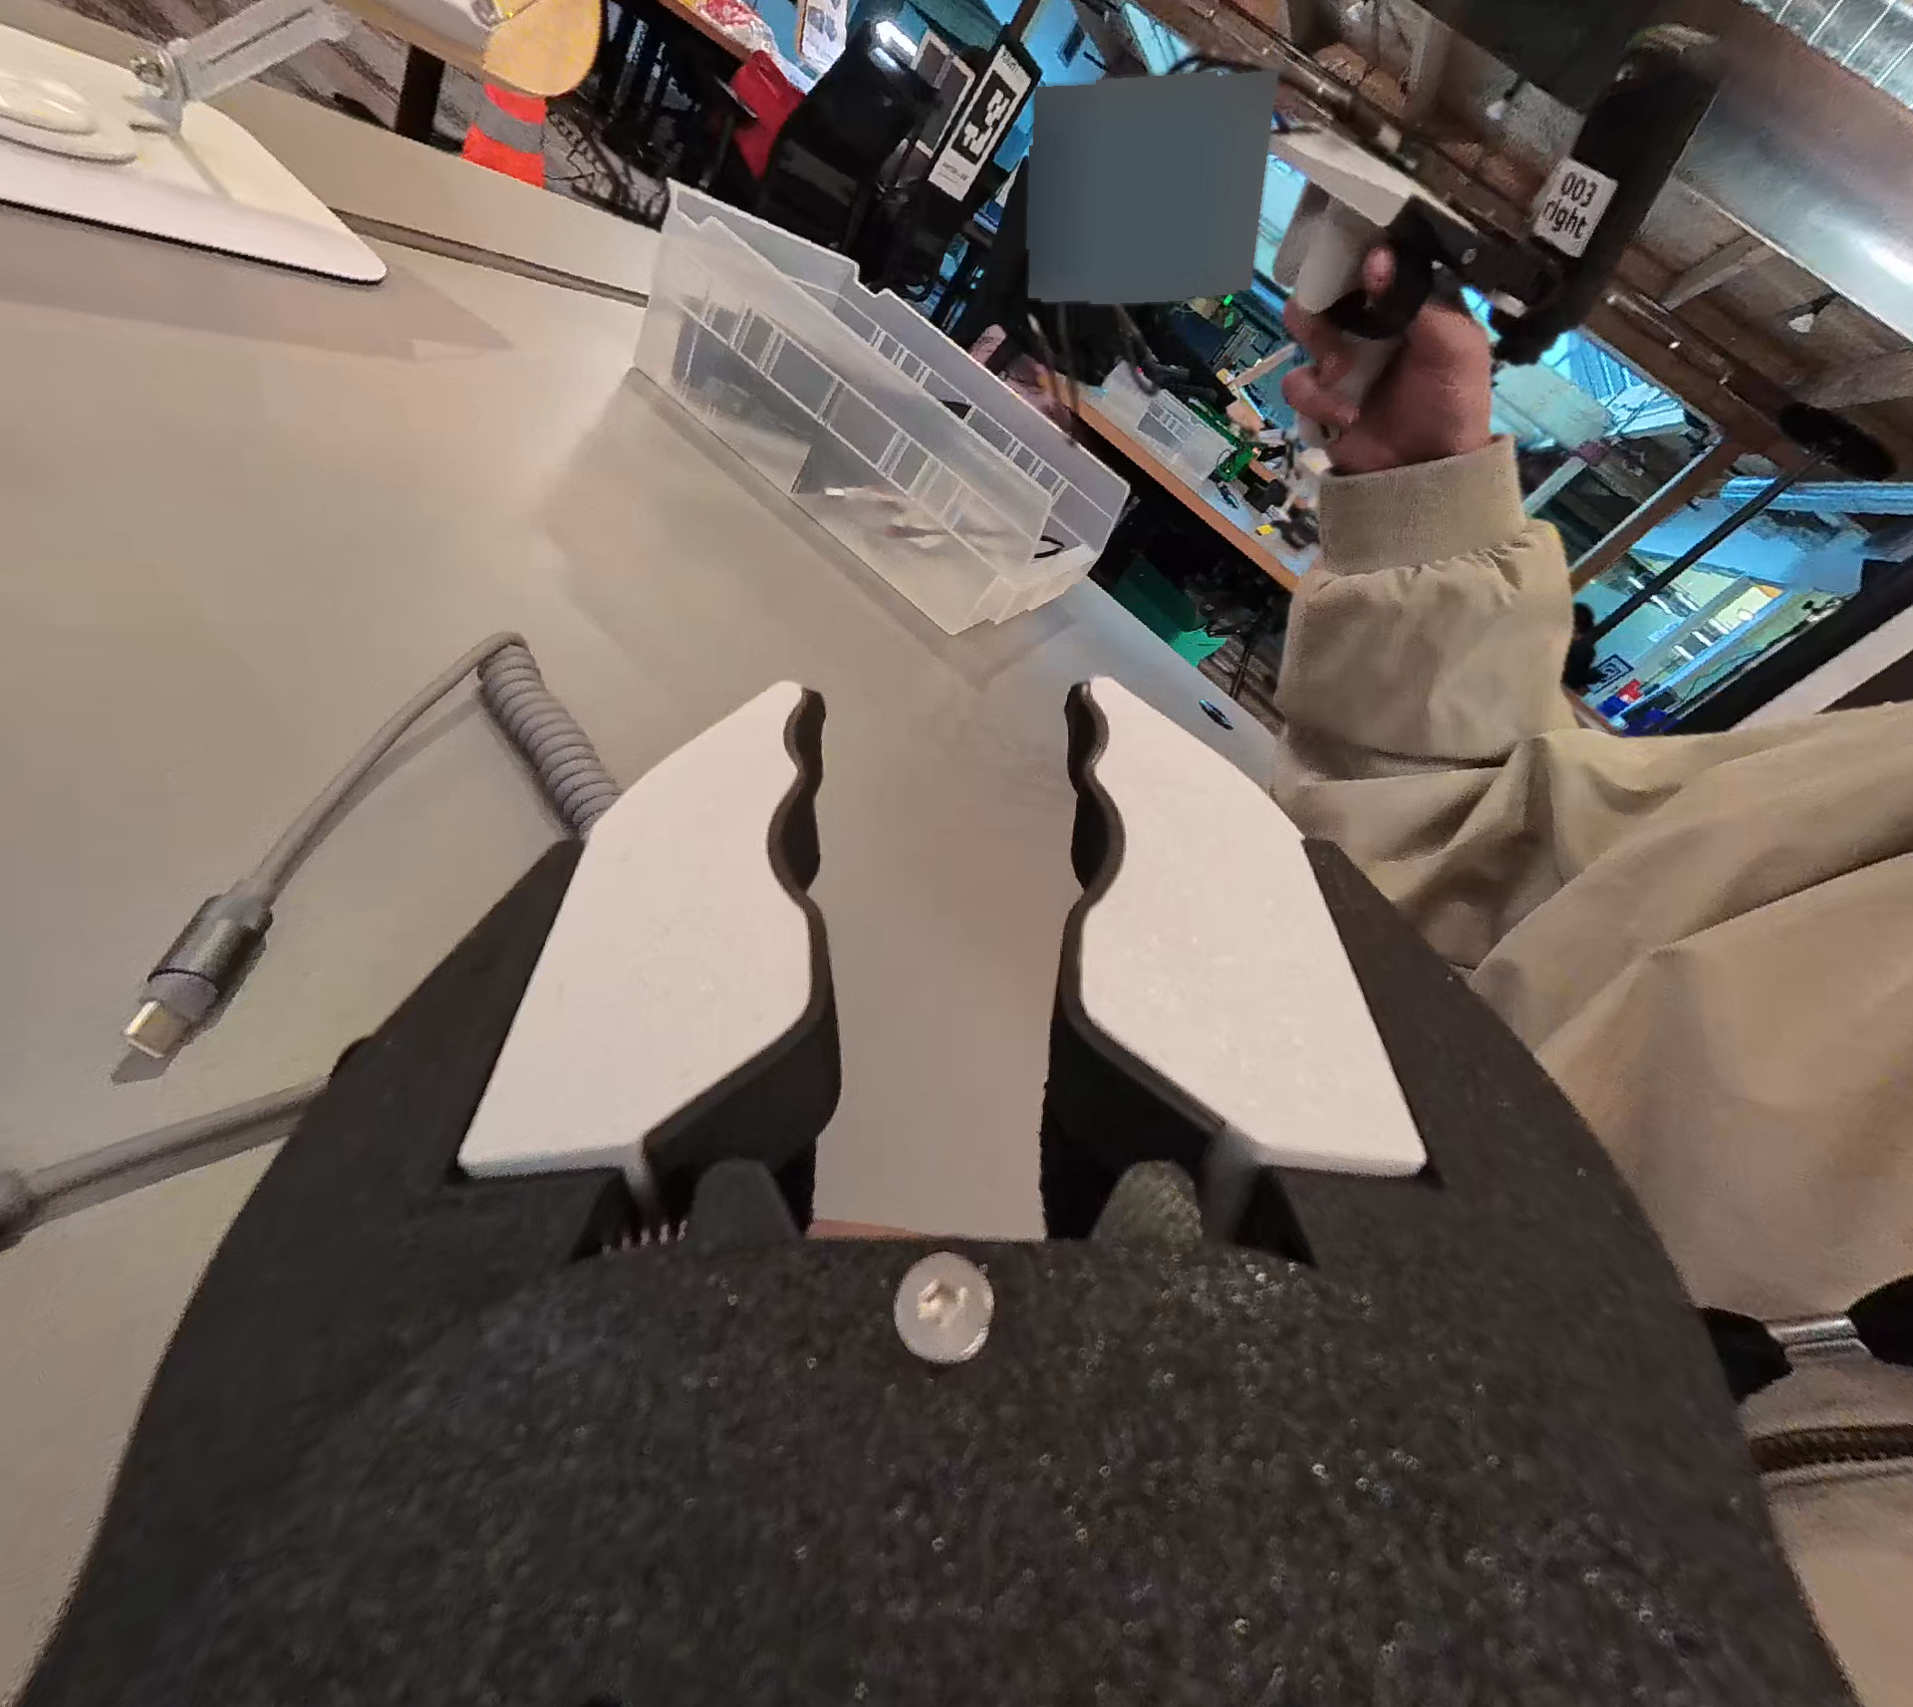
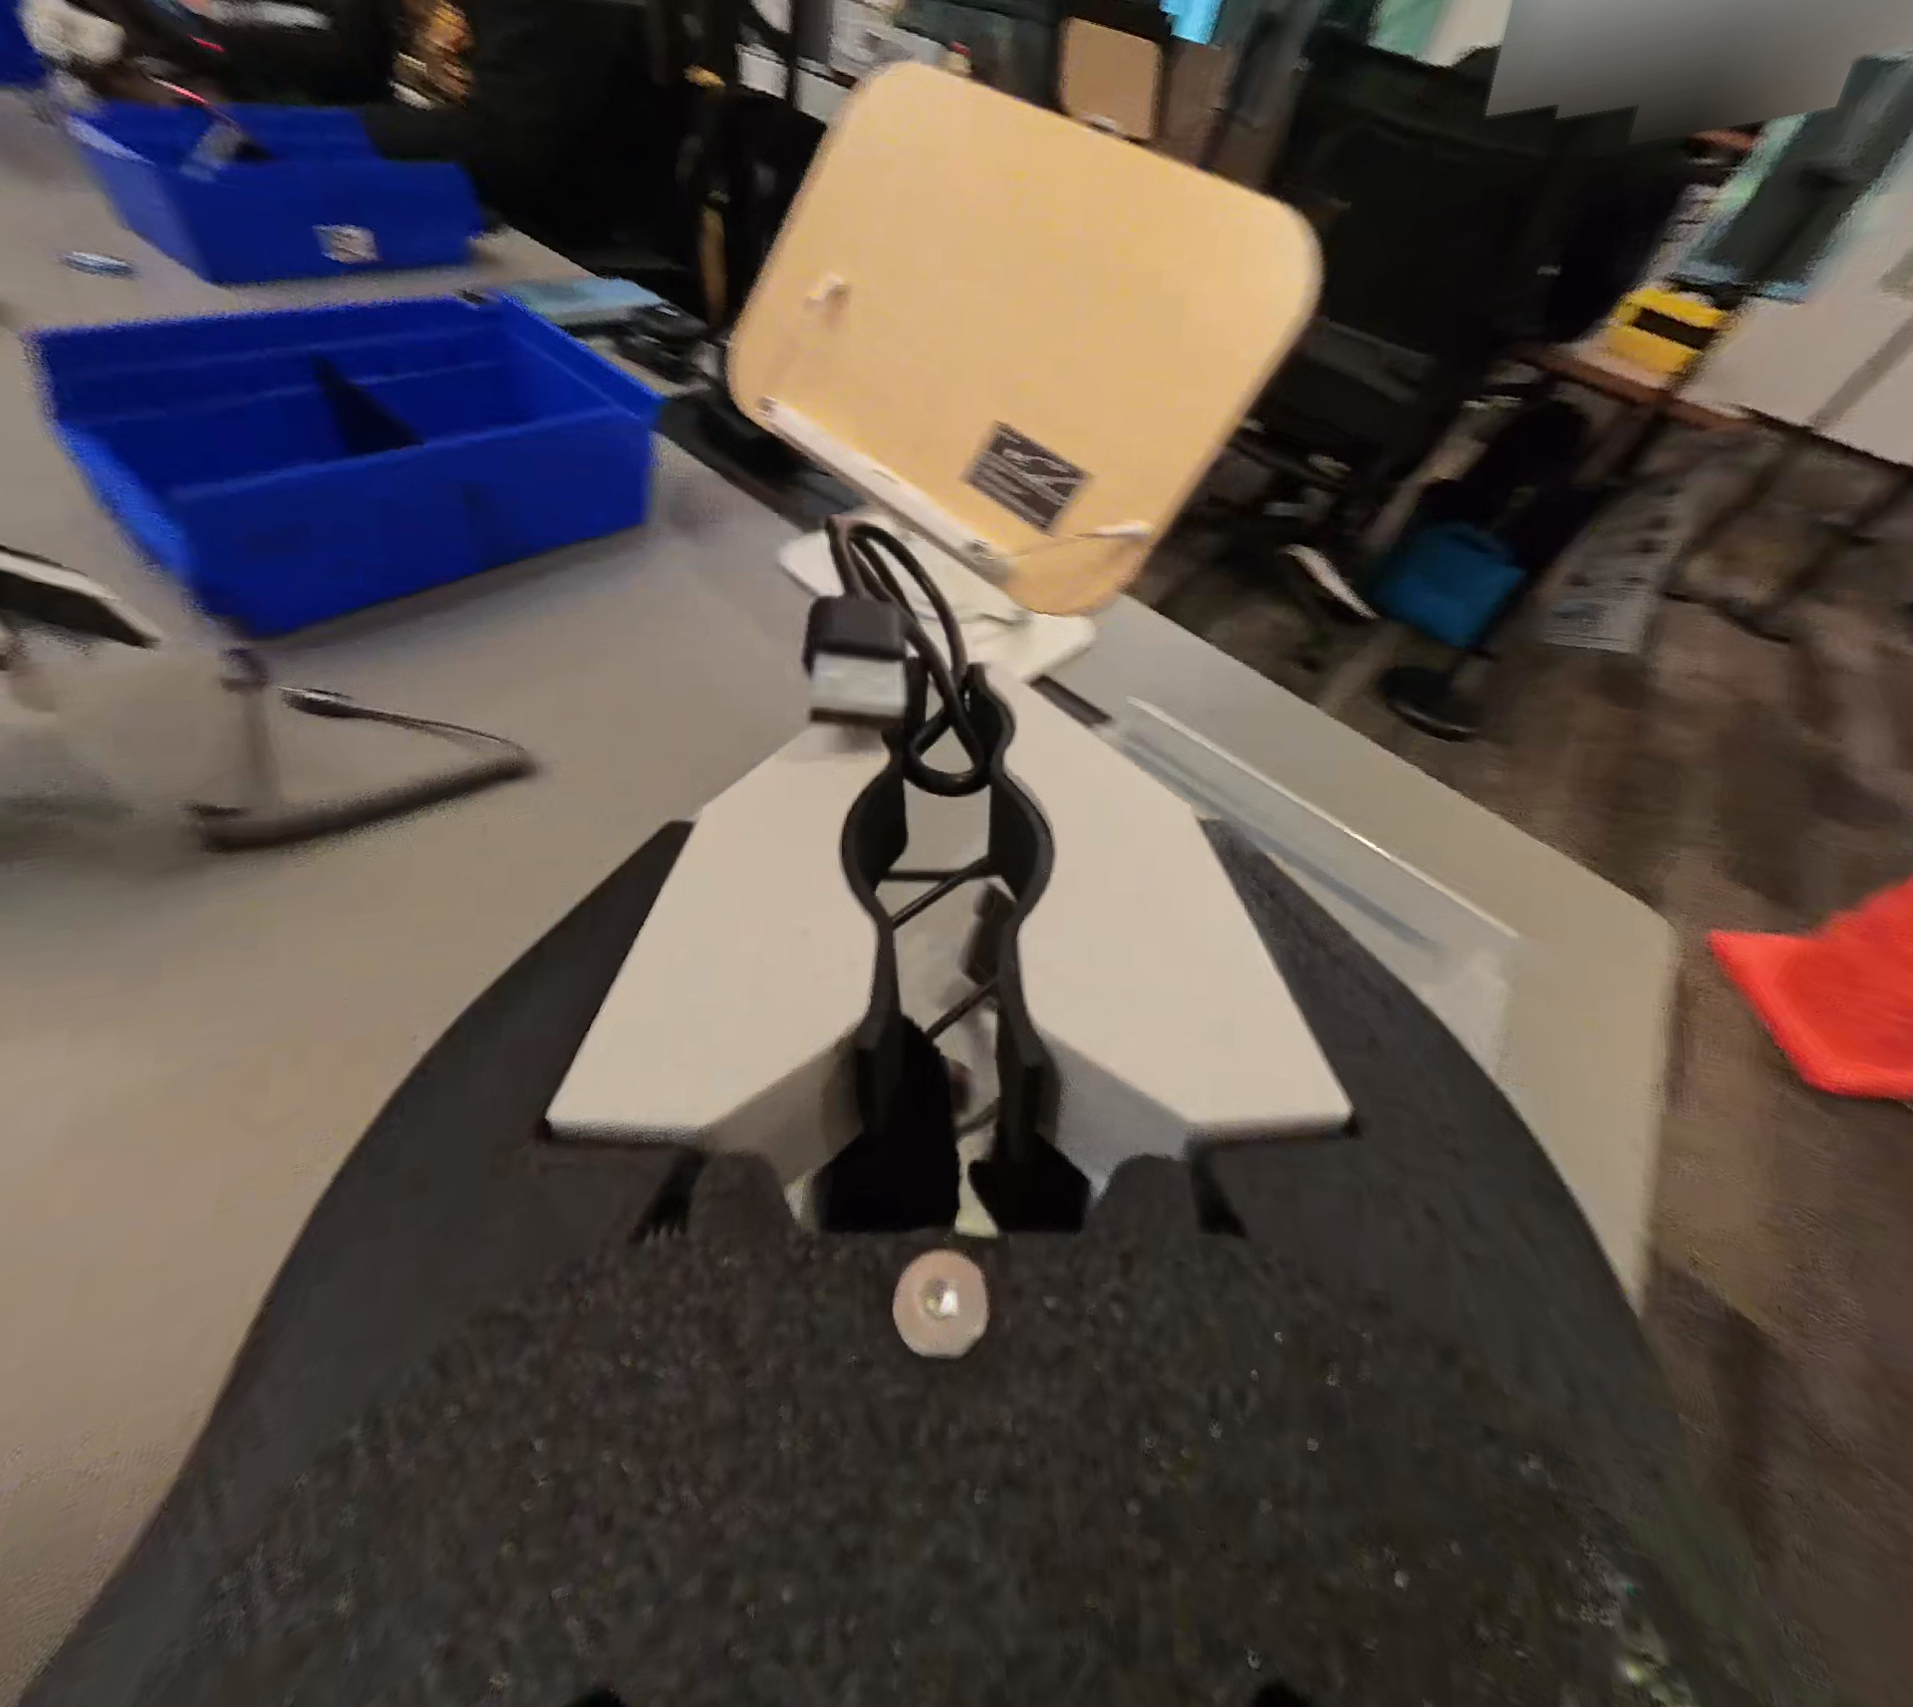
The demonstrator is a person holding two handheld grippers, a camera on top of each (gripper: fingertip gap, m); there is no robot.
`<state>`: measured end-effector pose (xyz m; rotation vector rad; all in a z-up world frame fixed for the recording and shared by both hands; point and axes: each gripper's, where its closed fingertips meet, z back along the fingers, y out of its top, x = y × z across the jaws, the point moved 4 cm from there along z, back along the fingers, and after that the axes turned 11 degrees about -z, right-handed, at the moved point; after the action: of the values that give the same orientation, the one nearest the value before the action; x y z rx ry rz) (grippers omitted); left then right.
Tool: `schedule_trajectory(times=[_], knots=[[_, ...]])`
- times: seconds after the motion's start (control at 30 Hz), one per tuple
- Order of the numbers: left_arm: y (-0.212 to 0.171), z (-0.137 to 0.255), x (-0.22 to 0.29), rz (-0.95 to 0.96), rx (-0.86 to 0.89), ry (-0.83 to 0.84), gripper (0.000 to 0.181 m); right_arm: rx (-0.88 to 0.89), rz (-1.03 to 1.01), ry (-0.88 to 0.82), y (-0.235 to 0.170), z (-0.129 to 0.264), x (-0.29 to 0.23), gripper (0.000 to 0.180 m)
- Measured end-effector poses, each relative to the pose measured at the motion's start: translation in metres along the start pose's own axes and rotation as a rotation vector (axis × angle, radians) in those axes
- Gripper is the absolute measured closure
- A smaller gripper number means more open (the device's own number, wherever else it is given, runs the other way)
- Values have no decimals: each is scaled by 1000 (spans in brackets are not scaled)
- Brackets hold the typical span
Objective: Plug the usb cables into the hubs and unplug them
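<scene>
My left gripper [image 1: 942,715] is open and empty, low over the grey table [image 1: 414,518]. A grey coiled USB-C cable [image 1: 197,964] lies on the table to its left, with the plug free. My right gripper [image 2: 932,726] is shut on a black USB cable [image 2: 937,622] and held up in the air. The cable's silver USB-A plug [image 2: 854,658] sticks out at the left fingertip, and its loops hang between the fingers. In the left wrist view a hand [image 1: 1387,374] holds the right gripper high at the right. That view does not show the right gripper's fingers.
A clear plastic divided bin [image 1: 880,415] stands near the table's far edge. A wooden board on a white stand [image 2: 1014,353] stands ahead of the right gripper. Two blue bins [image 2: 342,456] and another dark cable [image 2: 362,767] are to its left. An orange cone [image 2: 1822,984] stands on the floor.
</scene>
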<state>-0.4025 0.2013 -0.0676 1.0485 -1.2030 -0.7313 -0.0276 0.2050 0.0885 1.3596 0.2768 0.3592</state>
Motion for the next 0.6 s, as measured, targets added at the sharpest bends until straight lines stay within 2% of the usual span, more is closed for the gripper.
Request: schedule_trajectory(times=[0.07,0.17,0.27,0.37,0.43,0.6], knots=[[1,0,0,18,12,-13,136,-27,4,-72,-6,10,20,173],[1,-1,-1,54,25,-31,137,-101,-2,-106,-30,2,36,172],[-1,-4,1,51,6,-41,139,-236,22,-130,-74,-25,46,172],[-5,-6,2,11,-35,-23,139,-485,63,-115,-135,-49,50,171],[-7,-7,3,-2,-50,-17,139,-580,82,-148,-166,-60,55,171],[-13,-11,4,-2,-90,-24,139,-726,27,-188,-209,-81,52,170]])
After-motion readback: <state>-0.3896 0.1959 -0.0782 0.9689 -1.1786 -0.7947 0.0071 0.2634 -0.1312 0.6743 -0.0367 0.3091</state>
